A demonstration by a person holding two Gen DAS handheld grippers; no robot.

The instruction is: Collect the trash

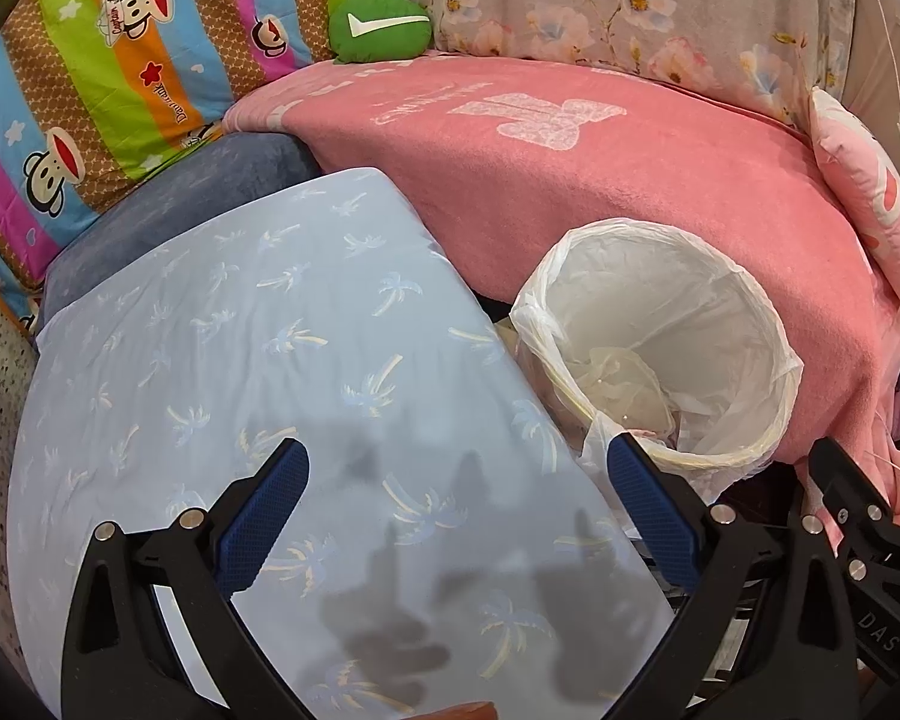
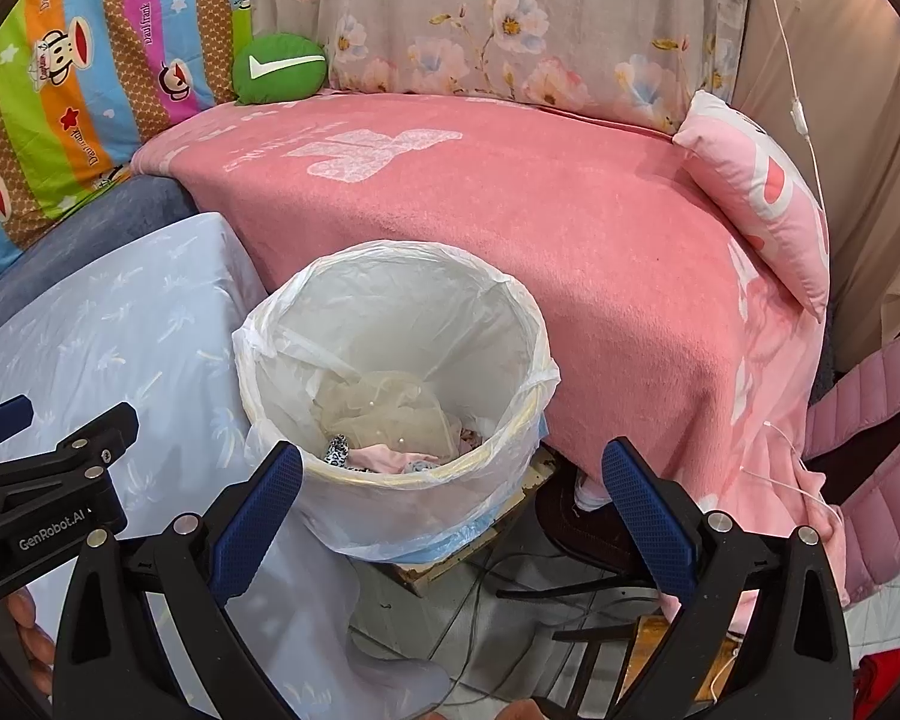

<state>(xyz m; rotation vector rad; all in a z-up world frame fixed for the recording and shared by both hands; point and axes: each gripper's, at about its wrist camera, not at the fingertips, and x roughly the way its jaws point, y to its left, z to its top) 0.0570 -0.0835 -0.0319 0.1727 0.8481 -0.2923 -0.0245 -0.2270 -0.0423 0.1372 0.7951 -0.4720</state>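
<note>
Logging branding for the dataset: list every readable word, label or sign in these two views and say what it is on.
"GenRobot.AI": on the left gripper's black body.
"DAS": on the right gripper's black arm; cut off.
"Daul frank": on the striped monkey-print fabric, repeated.
White swoosh mark, no words: on the green cushion.
White lettering on the pink blanket: too faded to read.

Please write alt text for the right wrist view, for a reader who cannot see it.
The open, empty right gripper hovers just short of a bag-lined trash bin holding crumpled scraps. The bin stands between a pink blanket and a light blue palm-print cloth; the left gripper shows at the left edge.
</note>
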